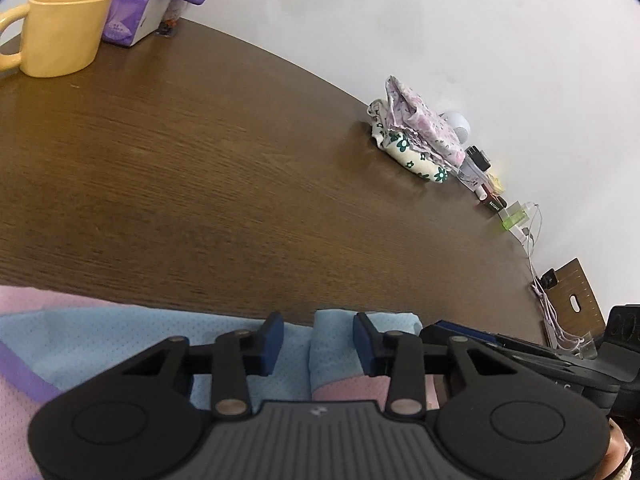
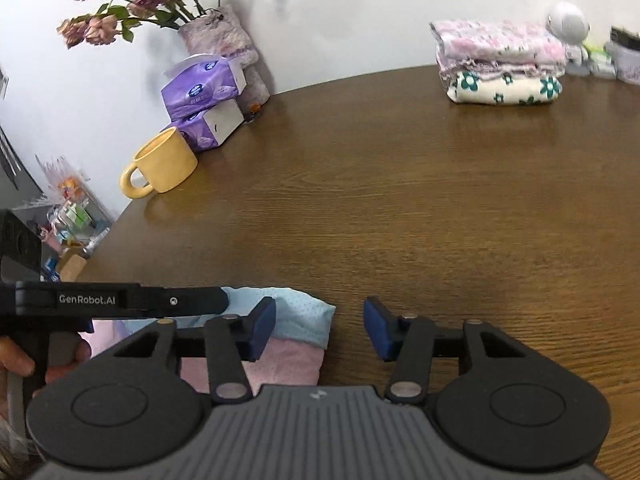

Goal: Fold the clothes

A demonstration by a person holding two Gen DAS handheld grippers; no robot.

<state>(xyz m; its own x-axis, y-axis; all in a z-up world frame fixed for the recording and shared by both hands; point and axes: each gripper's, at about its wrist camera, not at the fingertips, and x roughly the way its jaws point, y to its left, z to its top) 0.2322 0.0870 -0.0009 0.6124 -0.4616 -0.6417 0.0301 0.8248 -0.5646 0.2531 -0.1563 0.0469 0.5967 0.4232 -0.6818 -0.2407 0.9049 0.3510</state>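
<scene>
1. Wooden bench [image 2: 400, 208] meets a white wall; yellow mug [image 2: 164, 166] and tissue packs [image 2: 204, 84] at 10 o'clock, folded stack [image 2: 502, 66] at 2.
2. Blue-pink garment [image 2: 296, 332] lies at 6 o'clock on the near edge.
3. Left gripper [image 1: 318, 342] fingers apart, straddling a blue fold; right gripper [image 2: 320, 330] fingers apart over the garment's corner and bare wood.

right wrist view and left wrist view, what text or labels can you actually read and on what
"GenRobot.AI": white print on the black body of the left claw, seen in the right wrist view.
Purple tissue packs: a round blue logo and print, too blurred to read.
Small dark box by the wall: white lettering, too small to read.
</scene>
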